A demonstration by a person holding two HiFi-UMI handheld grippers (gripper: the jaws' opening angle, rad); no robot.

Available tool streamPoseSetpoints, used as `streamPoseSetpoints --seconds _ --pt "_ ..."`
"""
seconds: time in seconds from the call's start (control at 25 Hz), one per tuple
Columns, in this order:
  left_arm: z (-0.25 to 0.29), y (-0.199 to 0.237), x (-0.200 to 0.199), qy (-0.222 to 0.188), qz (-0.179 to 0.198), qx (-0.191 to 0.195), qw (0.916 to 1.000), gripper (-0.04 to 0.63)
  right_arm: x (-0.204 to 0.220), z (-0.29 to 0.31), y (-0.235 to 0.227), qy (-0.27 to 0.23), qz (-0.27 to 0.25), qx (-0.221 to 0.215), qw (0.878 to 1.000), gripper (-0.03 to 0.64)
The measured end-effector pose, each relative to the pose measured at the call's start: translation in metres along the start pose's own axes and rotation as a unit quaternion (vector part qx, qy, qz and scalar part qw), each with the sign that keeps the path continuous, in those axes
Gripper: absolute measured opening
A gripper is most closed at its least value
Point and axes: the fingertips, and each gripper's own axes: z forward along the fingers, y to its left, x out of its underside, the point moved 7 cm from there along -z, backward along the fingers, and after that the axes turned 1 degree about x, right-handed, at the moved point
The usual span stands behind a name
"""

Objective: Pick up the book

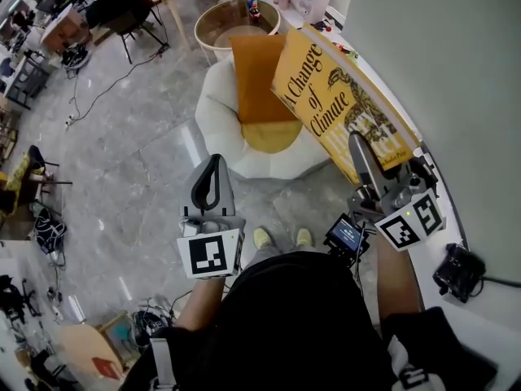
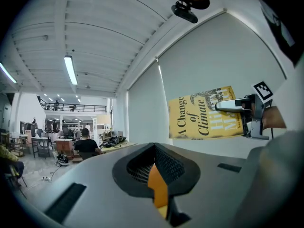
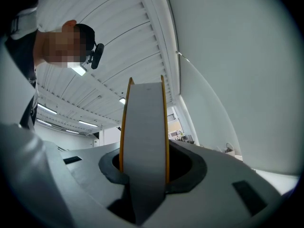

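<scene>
— How are the jaws of the left gripper (image 2: 154, 146) seen?

— They are seen brought together at the tips, and nothing is held between them. Only a sliver of orange is glimpsed through the slit lower down.

— What is that orange taken to be?

— It is taken to be an orange cushion (image 1: 256, 76), which is propped on a white armchair (image 1: 213, 125). The chair stands ahead of those jaws on the grey floor (image 1: 122, 161).

— And where is the book (image 1: 342, 104) found?

— It is found off to the right of the left jaws, well apart from them, and it is clamped in the right gripper (image 1: 359, 147).

— How is it gripped?

— It is pinched near one lower corner. In the right gripper view the white page block, edged by both yellow covers, is seen squeezed between the two jaws. The book is stretched up and ahead of them and held clear of the chair. The front cover is turned towards the left gripper, so the title "A Change of Climate" can be read.

— What is seen to the right of those jaws?

— A pale wall (image 1: 440, 72) is seen just beside the book. Whether it is touched cannot be told.
</scene>
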Motion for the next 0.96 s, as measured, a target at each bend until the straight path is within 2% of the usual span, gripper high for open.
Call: streamPoseSetpoints --seconds 0.96 --pt "-0.0038 -0.0011 0.0003 -0.006 0.013 -0.005 0.9999 0.011 0.0038 -0.0019 -0.0014 -0.016 -0.008 -0.011 1.0 0.15"
